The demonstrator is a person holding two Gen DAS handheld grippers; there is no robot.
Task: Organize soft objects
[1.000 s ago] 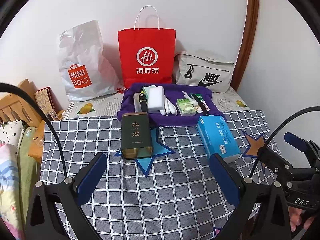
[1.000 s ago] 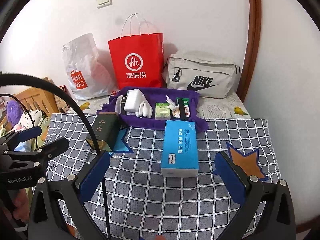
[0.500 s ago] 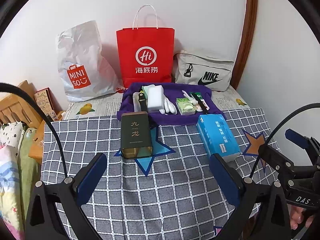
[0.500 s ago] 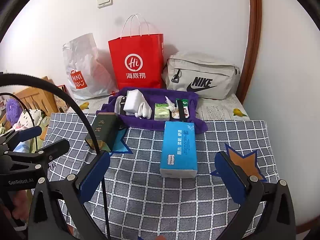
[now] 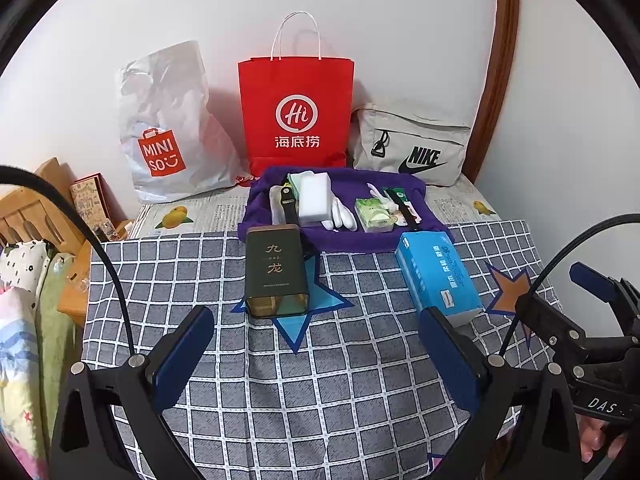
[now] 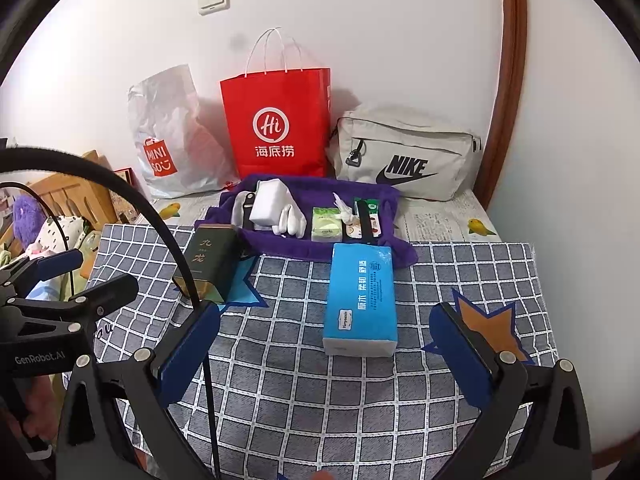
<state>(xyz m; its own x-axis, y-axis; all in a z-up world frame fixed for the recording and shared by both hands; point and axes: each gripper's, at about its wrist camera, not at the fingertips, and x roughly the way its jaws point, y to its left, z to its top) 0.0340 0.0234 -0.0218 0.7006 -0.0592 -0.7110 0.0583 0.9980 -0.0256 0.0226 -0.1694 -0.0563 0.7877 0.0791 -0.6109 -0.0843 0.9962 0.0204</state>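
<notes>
A blue tissue pack [image 6: 361, 298] lies on the checked cloth [image 6: 320, 392], in front of a purple towel [image 6: 384, 196] that carries a white sponge [image 6: 269, 202], white gloves [image 6: 291, 220], a green tissue packet [image 6: 326, 229] and small items. A dark green tin [image 5: 276, 272] lies on a blue star to the left. My left gripper [image 5: 316, 344] is open above the cloth, short of the tin and the tissue pack [image 5: 438, 274]. My right gripper [image 6: 328, 344] is open too, with the tissue pack just beyond its fingers. Neither holds anything.
Against the wall stand a white Miniso bag [image 5: 168, 128], a red paper bag [image 5: 296, 116] and a grey Nike bag [image 5: 412, 144]. A wooden rack [image 5: 28, 208] and bedding [image 5: 20, 320] sit left of the table. An orange star [image 6: 488, 320] marks the cloth at right.
Both views shift only slightly; the grippers have crept a little nearer the objects. Nothing on the table has moved and both grippers stay open.
</notes>
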